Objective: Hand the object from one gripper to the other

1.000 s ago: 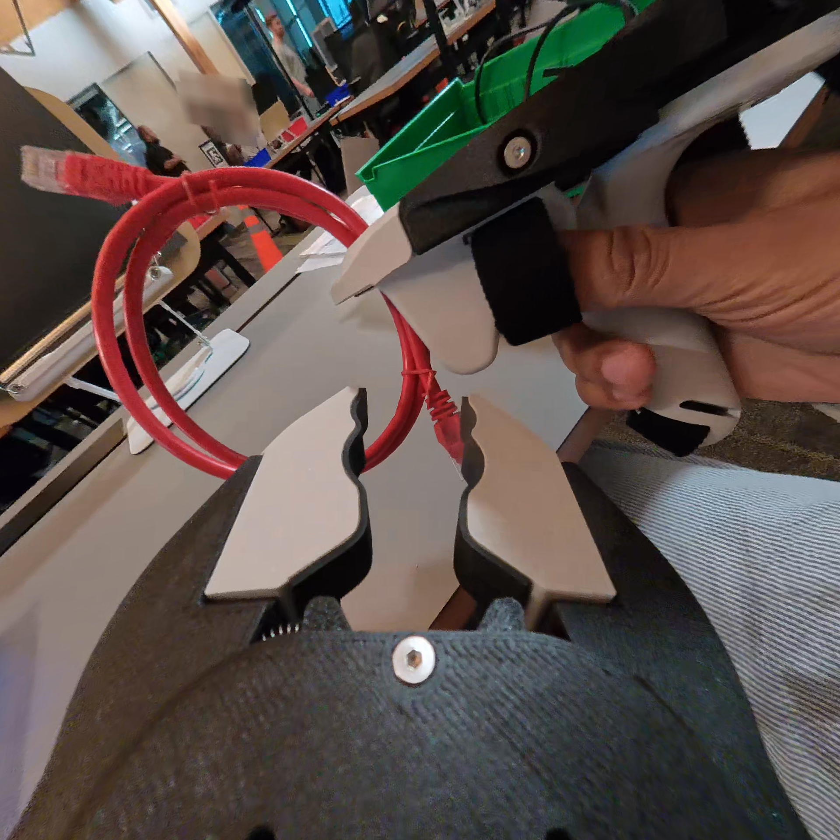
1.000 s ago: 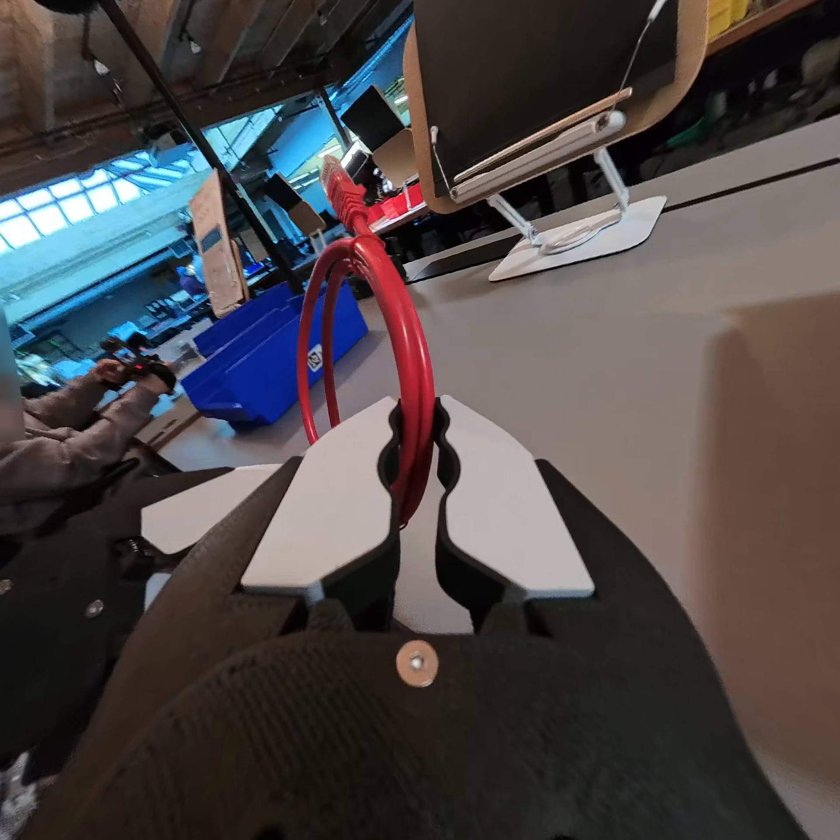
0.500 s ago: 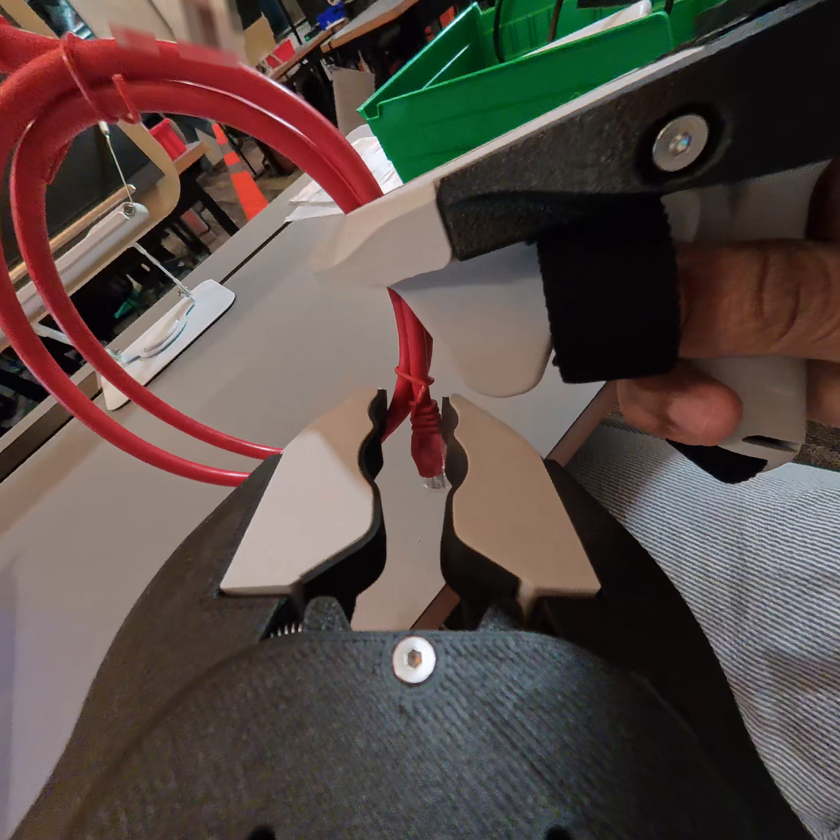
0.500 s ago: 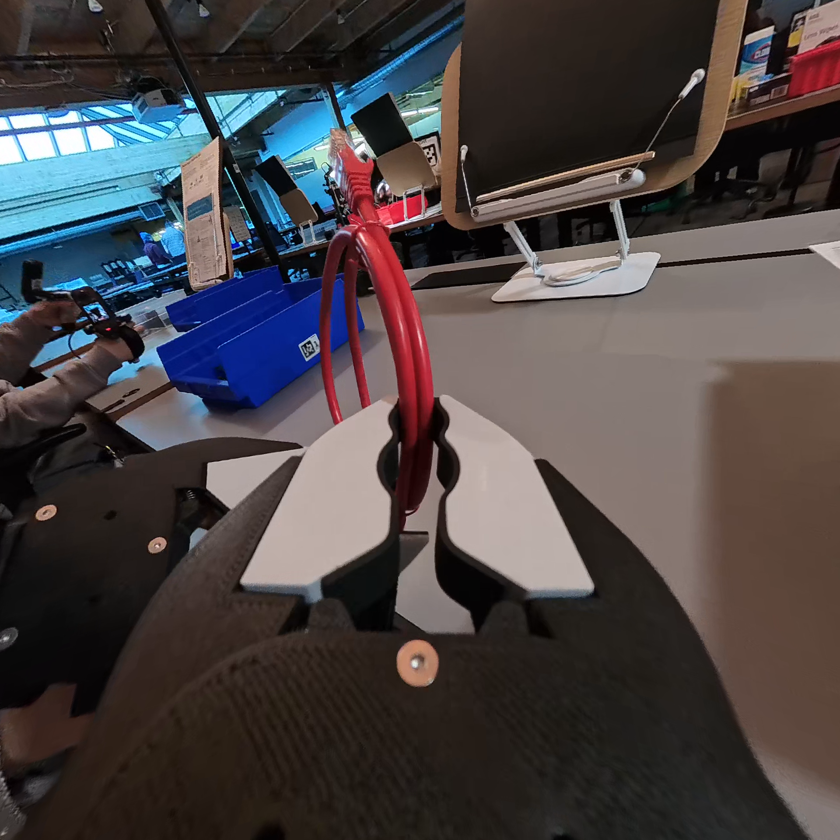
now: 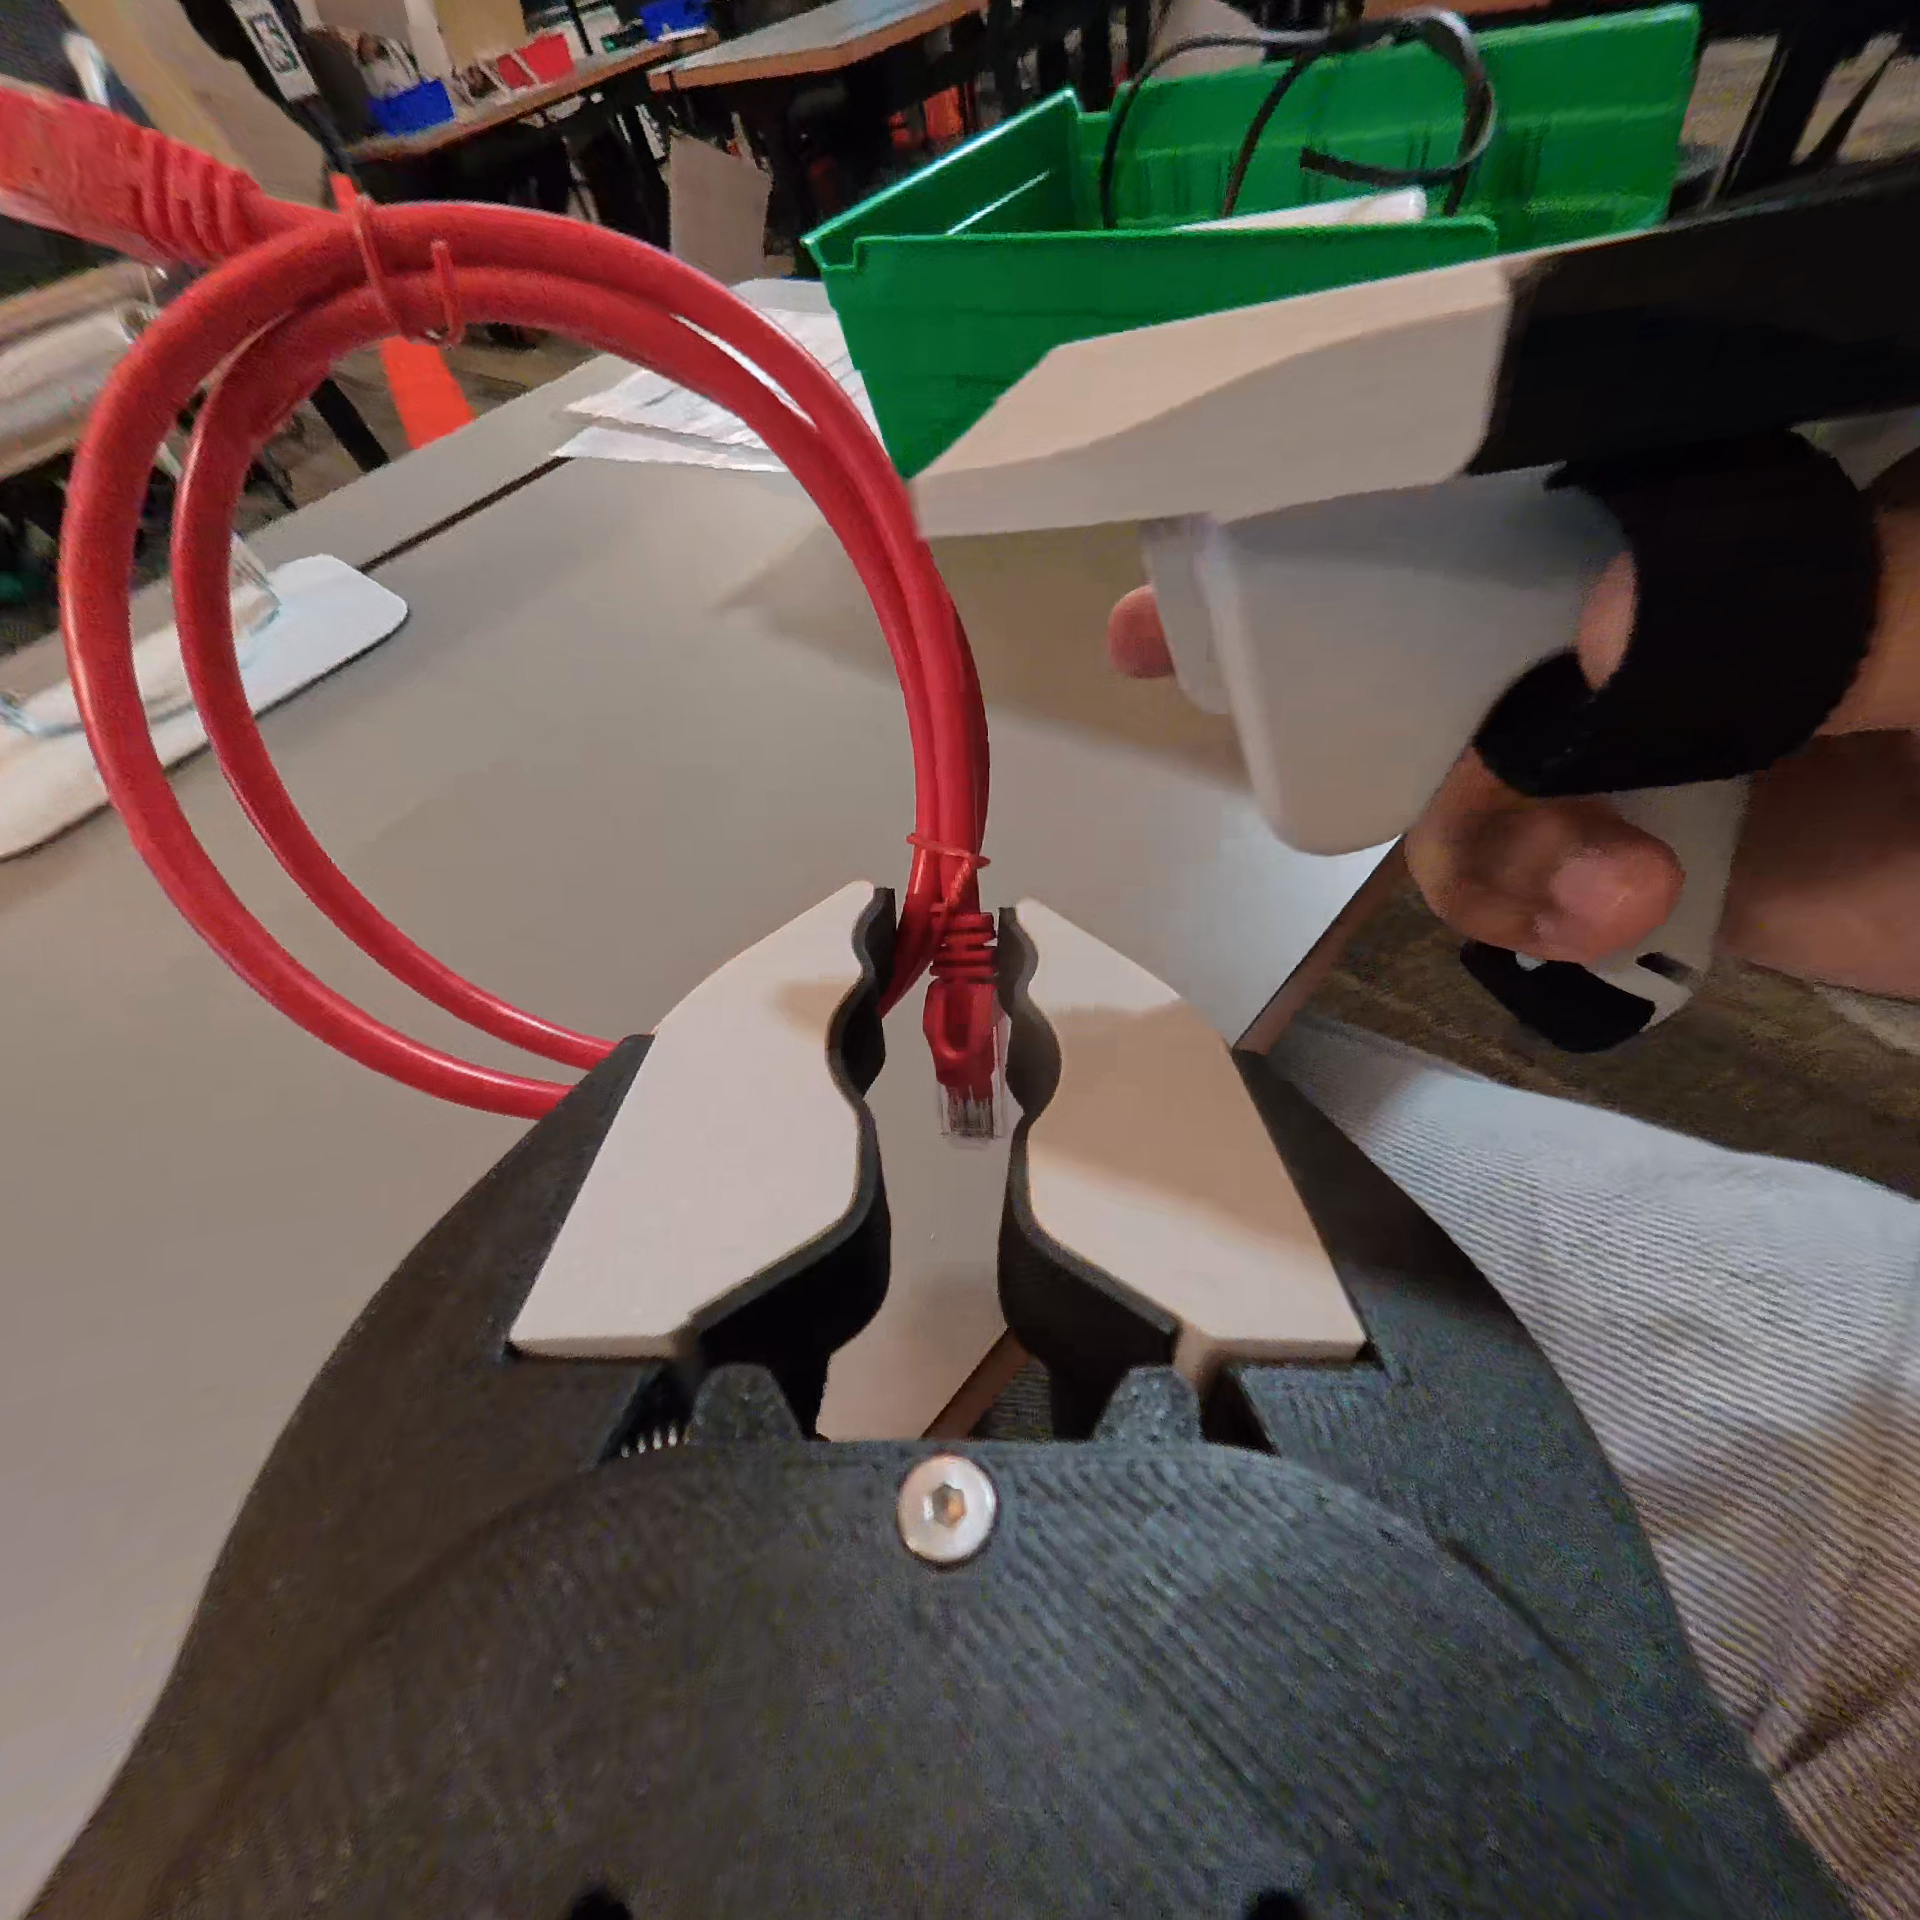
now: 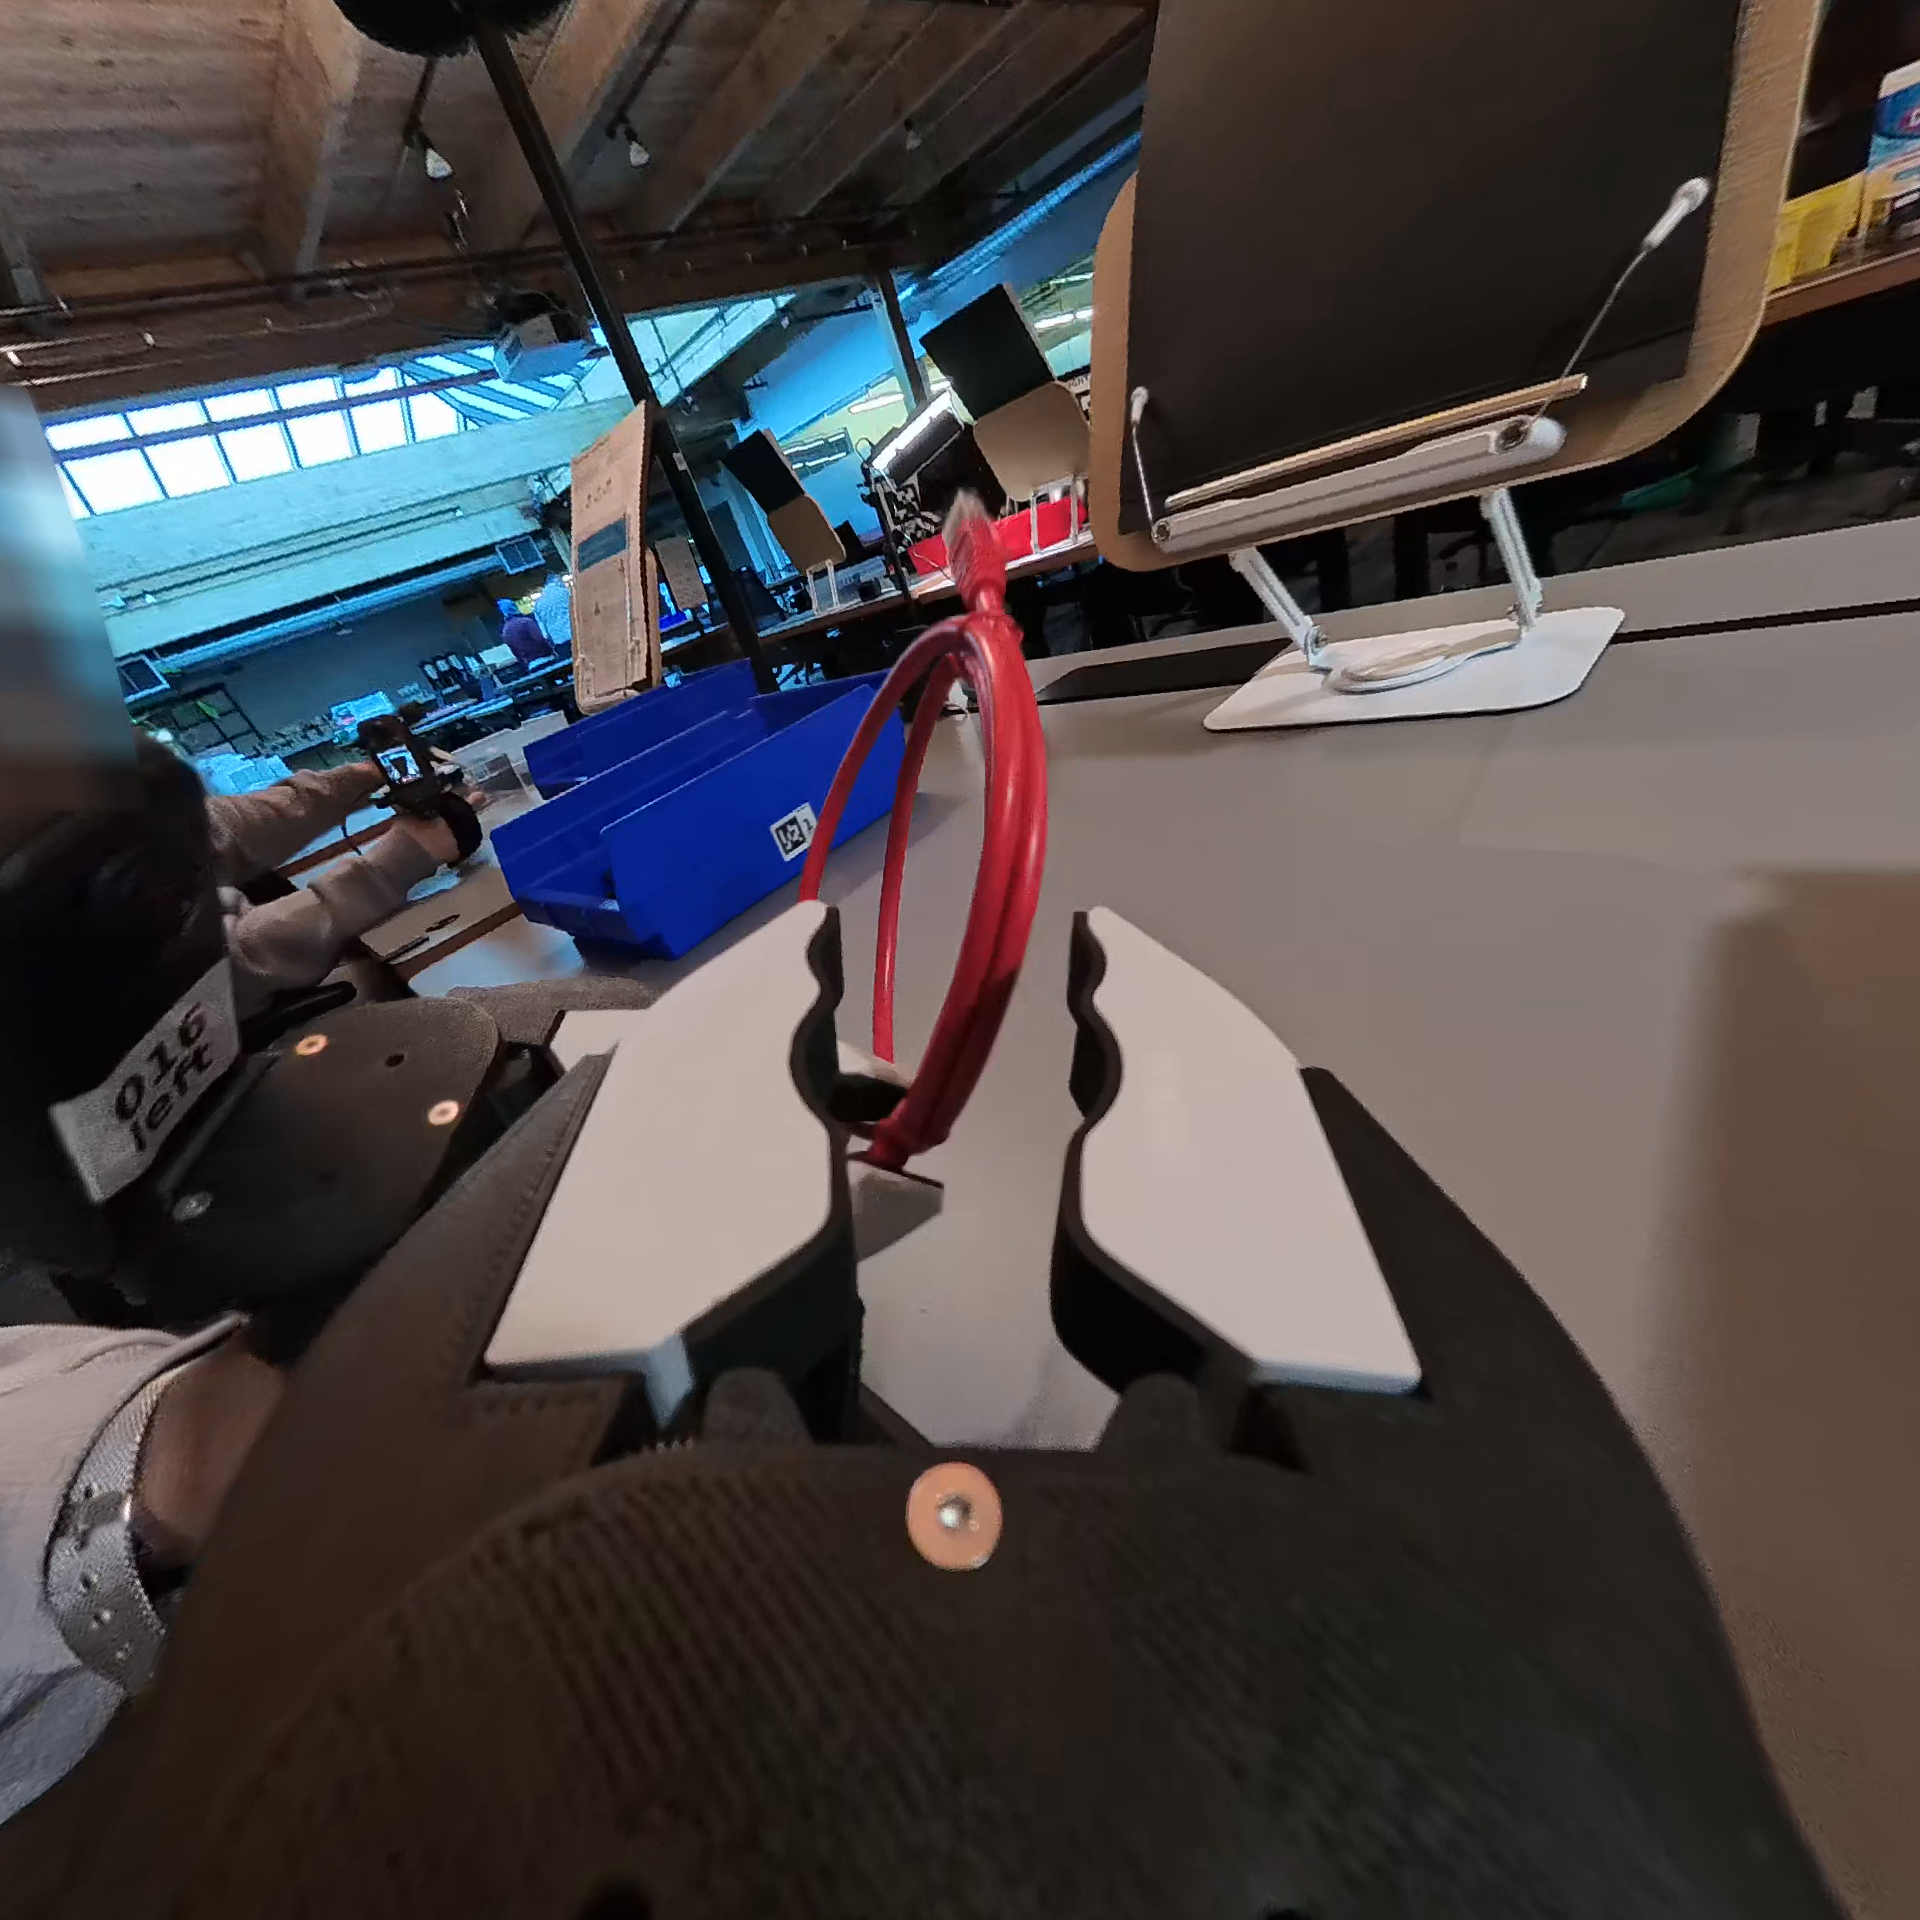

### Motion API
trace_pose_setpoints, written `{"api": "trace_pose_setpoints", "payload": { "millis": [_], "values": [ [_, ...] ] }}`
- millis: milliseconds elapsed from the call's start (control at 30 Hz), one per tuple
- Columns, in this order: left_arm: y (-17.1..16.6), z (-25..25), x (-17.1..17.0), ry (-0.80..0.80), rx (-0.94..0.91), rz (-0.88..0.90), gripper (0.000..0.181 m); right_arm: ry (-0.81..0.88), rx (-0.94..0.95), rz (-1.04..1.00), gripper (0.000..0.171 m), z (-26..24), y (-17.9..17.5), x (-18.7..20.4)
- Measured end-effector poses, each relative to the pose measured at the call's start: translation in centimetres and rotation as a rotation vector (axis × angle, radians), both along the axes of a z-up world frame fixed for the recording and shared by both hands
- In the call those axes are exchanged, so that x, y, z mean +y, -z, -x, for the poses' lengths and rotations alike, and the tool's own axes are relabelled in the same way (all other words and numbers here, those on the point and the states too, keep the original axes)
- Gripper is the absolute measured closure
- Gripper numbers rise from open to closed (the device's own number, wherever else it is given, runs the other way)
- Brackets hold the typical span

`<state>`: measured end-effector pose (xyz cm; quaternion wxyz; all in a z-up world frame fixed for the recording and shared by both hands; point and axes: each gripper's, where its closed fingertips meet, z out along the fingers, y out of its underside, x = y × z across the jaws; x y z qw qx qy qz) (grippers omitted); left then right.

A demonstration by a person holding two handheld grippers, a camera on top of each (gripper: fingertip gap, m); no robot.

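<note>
My left gripper is pinching the coiled red cable at its near end, jaws drawn in tight on the strands right by the tie, with the clear-tipped plug dangling in the narrow gap behind the tips. The coil is standing up and arcing away to the left above the grey desk, its second plug sticking out at the upper left.

My right gripper is holding nothing: its jaws are gaping wide, and the cable is rising between them without touching either finger. In the left wrist view that gripper is hanging just to the right of the coil, apart from it, with my hand wrapped around its pale handle.

Farther off, a green bin is sitting at the far right of the desk with some papers lying beside it. In the right wrist view, a blue bin is resting at the far left, and a tilted stand carrying a dark board is sitting at the far right. A person's arms are reaching in beyond the blue bin.
</note>
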<state>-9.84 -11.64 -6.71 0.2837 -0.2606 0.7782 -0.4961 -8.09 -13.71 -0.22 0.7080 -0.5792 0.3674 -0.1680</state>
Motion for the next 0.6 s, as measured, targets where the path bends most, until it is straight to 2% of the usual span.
{"api": "trace_pose_setpoints", "payload": {
  "millis": [300, 600],
  "values": [
    [-0.3, -1.0, 1.4, 0.017, 0.101, 0.149, 0.163, -0.084, 0.023, -0.019, 0.129, -0.4, 0.7, -0.2],
    [-2.2, -1.2, 2.2, 0.087, 0.238, 0.466, 0.163, -0.131, 0.028, 0.01, 0.131, 0.0, 1.2, 0.5]
  ]
}}
